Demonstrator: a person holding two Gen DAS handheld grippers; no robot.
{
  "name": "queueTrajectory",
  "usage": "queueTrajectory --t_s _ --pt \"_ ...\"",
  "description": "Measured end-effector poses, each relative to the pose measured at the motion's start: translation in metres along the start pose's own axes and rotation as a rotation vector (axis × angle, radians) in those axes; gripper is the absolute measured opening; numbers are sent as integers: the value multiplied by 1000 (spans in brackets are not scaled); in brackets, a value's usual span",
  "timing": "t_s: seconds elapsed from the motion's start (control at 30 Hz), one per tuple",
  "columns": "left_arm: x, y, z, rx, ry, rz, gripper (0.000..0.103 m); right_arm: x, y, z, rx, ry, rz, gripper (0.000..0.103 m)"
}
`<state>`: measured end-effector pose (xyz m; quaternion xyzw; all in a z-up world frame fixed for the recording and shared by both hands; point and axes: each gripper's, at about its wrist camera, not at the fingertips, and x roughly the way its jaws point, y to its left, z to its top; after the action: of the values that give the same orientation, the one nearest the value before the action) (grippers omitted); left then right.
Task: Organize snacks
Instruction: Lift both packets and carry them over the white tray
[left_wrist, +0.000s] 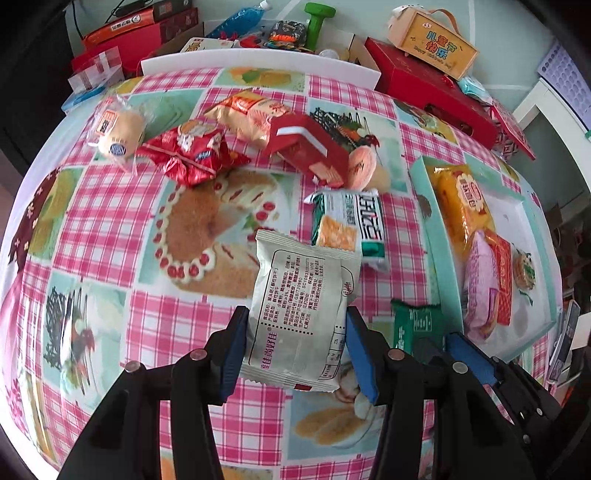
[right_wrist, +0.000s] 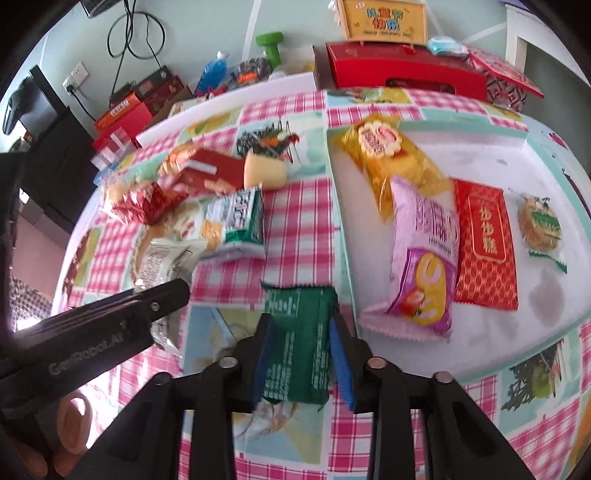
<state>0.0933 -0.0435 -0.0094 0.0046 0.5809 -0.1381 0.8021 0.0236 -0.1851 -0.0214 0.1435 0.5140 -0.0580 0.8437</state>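
L claw (left_wrist: 295, 350) pinching white packet (left_wrist: 299, 314), R claw (right_wrist: 299, 354) pinching green packet (right_wrist: 297, 343) — beside tray (right_wrist: 347, 258)

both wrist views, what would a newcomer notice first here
Each tool grips a snack: the left tool holds a white packet, the right tool a green packet. To the right, a white tray already holds several bright snacks.

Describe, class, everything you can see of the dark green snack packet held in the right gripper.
The dark green snack packet is a small sealed pouch of glossy film with pale printed text and crimped, serrated ends. It points lengthwise away from the camera, clamped between the blue pads of the right gripper, above the checked tablecloth, just left of the tray.
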Motion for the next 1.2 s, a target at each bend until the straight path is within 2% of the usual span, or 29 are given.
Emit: queueTrajectory --t_s 0.27,0.47,0.63,0.9,1.2 --pt "3 -4 1 2 7 -5 53 1 17 -4 -69 4 -45 43" --pt "4 -2 2 -3 11 2 53 18 21 -5 -93 53 -72 46" --pt "6 -1 2 -6 14 6 53 26 27 -7 -125 53 -101 46" --pt "6 -2 3 -5 12 7 53 28 32 -11 -146 29 -130 43" --pt "-1 -4 7 4 -14 0 53 4 26 -6 -116 -42 -117 43"
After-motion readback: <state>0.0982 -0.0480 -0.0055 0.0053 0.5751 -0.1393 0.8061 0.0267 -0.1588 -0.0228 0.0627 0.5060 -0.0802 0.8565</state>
